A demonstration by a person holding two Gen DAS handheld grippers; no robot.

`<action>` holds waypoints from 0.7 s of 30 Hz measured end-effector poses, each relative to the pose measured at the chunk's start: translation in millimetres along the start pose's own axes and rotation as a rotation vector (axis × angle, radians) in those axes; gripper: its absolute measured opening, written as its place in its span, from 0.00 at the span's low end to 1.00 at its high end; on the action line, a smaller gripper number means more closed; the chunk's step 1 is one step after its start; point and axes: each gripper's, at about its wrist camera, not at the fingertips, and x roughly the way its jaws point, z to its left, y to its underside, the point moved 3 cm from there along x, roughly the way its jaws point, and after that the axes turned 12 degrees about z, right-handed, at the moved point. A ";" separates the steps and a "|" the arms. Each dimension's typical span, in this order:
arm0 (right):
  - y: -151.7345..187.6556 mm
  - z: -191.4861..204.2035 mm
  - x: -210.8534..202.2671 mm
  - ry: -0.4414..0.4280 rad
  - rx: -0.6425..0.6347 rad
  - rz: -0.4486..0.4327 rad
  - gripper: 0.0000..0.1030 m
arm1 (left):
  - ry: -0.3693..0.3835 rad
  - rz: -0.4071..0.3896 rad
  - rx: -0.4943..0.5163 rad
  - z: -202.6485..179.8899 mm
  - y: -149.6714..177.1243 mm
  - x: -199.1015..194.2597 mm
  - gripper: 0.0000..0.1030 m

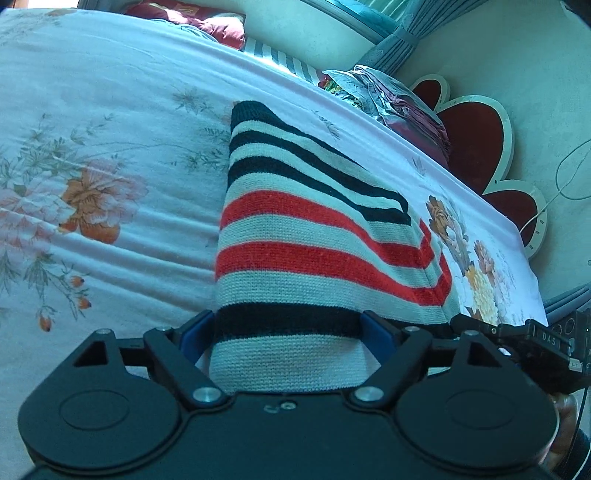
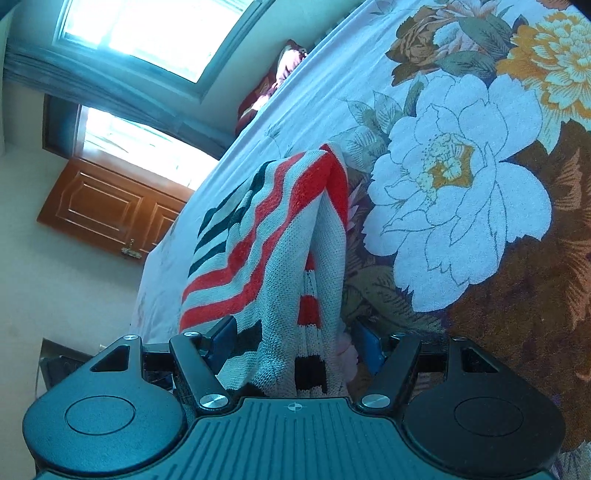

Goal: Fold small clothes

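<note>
A small knitted garment with red, black and pale grey stripes (image 1: 306, 229) lies on the flowered bedsheet (image 1: 110, 147), its near edge lifted. My left gripper (image 1: 288, 328) has its blue fingers (image 1: 194, 338) wide apart, with the garment's hem draped between them. My right gripper (image 2: 295, 341) also stands with blue fingers (image 2: 225, 338) spread, and a bunched, folded edge of the same garment (image 2: 280, 236) hangs between them. The right gripper's black body (image 1: 532, 339) shows at the right edge of the left wrist view. The fingertips are hidden by the cloth in both views.
The bed runs to a wall with a red flower-shaped headboard (image 1: 476, 140). A pile of folded clothes (image 1: 391, 96) and a dark red pillow (image 1: 207, 22) lie at the far edge. A wooden door (image 2: 107, 206) and windows (image 2: 147, 33) stand beyond the bed.
</note>
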 end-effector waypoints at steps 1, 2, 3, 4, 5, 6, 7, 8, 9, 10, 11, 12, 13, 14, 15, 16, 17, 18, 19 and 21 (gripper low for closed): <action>-1.2 1.1 1.2 0.003 -0.007 0.007 0.66 | 0.010 0.002 -0.008 1.1 -1.0 2.3 0.82; -4.2 3.2 3.2 0.012 -0.021 0.016 0.66 | 0.013 0.003 -0.008 0.8 -1.9 3.6 0.82; -6.1 5.4 4.9 0.022 -0.036 0.021 0.66 | 0.010 0.007 -0.001 -0.8 -3.4 4.7 0.81; -7.7 7.3 6.3 0.032 -0.049 0.022 0.66 | 0.005 0.011 0.004 -2.4 -5.0 5.6 0.80; -9.9 9.6 8.6 0.046 -0.067 0.020 0.66 | -0.004 0.018 0.004 -4.6 -7.2 7.3 0.80; -10.8 13.0 10.8 0.063 -0.088 0.019 0.66 | -0.016 0.022 0.009 -6.9 -8.6 8.3 0.79; -11.1 17.4 13.3 0.085 -0.118 0.021 0.66 | -0.033 0.025 0.021 -9.8 -10.1 9.0 0.78; -10.8 22.4 16.4 0.111 -0.150 0.025 0.66 | -0.049 0.029 0.033 -12.1 -10.8 9.3 0.77; -10.3 26.1 18.7 0.129 -0.171 0.028 0.66 | -0.061 0.031 0.043 -14.1 -10.9 9.7 0.77; -9.8 29.2 20.6 0.144 -0.191 0.033 0.66 | -0.071 0.030 0.052 -15.6 -10.2 9.9 0.76; -8.9 31.4 21.6 0.157 -0.207 0.037 0.66 | -0.073 0.026 0.055 -15.9 -9.5 10.0 0.76; -7.7 32.6 20.7 0.159 -0.218 0.041 0.66 | -0.070 0.023 0.055 -15.1 -8.8 9.6 0.76; -6.6 32.5 18.4 0.155 -0.227 0.044 0.66 | -0.063 0.021 0.051 -13.3 -7.6 8.9 0.76; -4.4 29.2 15.2 0.143 -0.220 0.041 0.66 | -0.053 0.019 0.039 -10.6 -6.4 8.2 0.76; -2.9 24.5 10.9 0.132 -0.202 0.035 0.66 | -0.047 0.018 0.032 -9.0 -5.3 7.7 0.76; -1.8 18.2 4.5 0.114 -0.181 0.021 0.66 | -0.043 0.016 0.030 -7.8 -4.2 7.0 0.76; -1.1 12.5 -2.7 0.101 -0.157 -0.002 0.66 | -0.040 0.016 0.028 -6.6 -3.5 6.3 0.76; 0.4 7.2 -8.3 0.085 -0.129 -0.018 0.66 | -0.035 0.015 0.024 -5.7 -3.1 6.3 0.76; 1.2 2.3 -10.4 0.063 -0.102 -0.022 0.66 | -0.030 0.015 0.020 -5.3 -3.8 7.0 0.76; 1.2 -4.6 -10.5 0.017 -0.043 -0.026 0.66 | -0.021 0.015 0.019 -4.5 -4.5 8.4 0.76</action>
